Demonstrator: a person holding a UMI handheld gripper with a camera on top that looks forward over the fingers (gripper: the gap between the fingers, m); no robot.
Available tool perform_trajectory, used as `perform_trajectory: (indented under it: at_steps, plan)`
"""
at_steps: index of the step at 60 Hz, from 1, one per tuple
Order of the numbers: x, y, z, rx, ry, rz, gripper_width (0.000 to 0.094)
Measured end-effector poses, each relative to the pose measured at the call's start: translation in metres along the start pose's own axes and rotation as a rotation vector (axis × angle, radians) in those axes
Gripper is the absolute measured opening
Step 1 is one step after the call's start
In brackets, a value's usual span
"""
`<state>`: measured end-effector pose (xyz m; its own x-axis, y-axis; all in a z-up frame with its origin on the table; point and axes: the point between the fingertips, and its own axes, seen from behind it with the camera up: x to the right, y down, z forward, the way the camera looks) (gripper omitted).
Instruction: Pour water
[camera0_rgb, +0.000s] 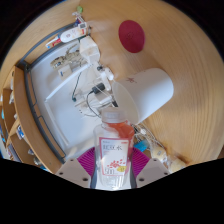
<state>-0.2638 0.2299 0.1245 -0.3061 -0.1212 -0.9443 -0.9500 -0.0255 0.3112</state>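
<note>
1. A hand-held claw grips a small clear bottle with a pink-printed label; both pads press on its sides, so the claw is clenched on the bottle, which stands between the fingers with its orange-tinted neck pointing ahead.

2. Just beyond the bottle's neck lies a white cup, large and pale, apparently the vessel meant to take the water. The bottle's mouth sits close to the cup's near side; whether the two touch cannot be told.

3. Judged from this, the step in hand is bringing the bottle to the cup, or starting the tilt. No stream of water can be made out, so the pour itself looks not yet under way.

4. The next move likely calls for setting the mouth squarely over the cup's opening and tipping slowly, keeping the grip firm so the bottle does not slip.

5. The wooden counter lies open to the far side of the cup, broken only by a red disc. On the other side a white tray-like area crowded with small white items hems in the claw; swinging that way risks a knock.
</note>
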Motion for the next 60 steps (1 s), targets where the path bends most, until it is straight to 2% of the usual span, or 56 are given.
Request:
perform_trajectory:
  at_steps: [12,17,22,26,32,40,46,47,48,52,60]
  plan:
    - [0.006,0.053,-0.007,-0.035,0.018,-0.189,0.0462]
    - [-0.012,0.085,-0.024,-0.088,0.041,-0.532,0.0460]
    - [-0.040,0.088,-0.041,-0.080,0.050,-0.942,0.0461]
    - [-0.067,0.071,-0.053,-0.014,0.076,-1.258,0.0462]
    - [-0.101,0.028,-0.066,0.128,0.151,-1.640,0.0463]
    - [-0.120,-0.031,-0.078,0.307,0.229,-1.937,0.0482]
    - [-0.101,-0.078,-0.068,0.326,0.293,-2.015,0.0477]
    - [-0.097,-0.064,-0.083,0.324,0.285,-2.015,0.0478]
    - [-0.093,-0.084,-0.070,0.330,0.297,-2.025,0.0479]
    - [-0.077,-0.110,-0.060,0.326,0.328,-2.031,0.0479]
    - [-0.052,-0.138,-0.049,0.327,0.312,-2.021,0.0478]
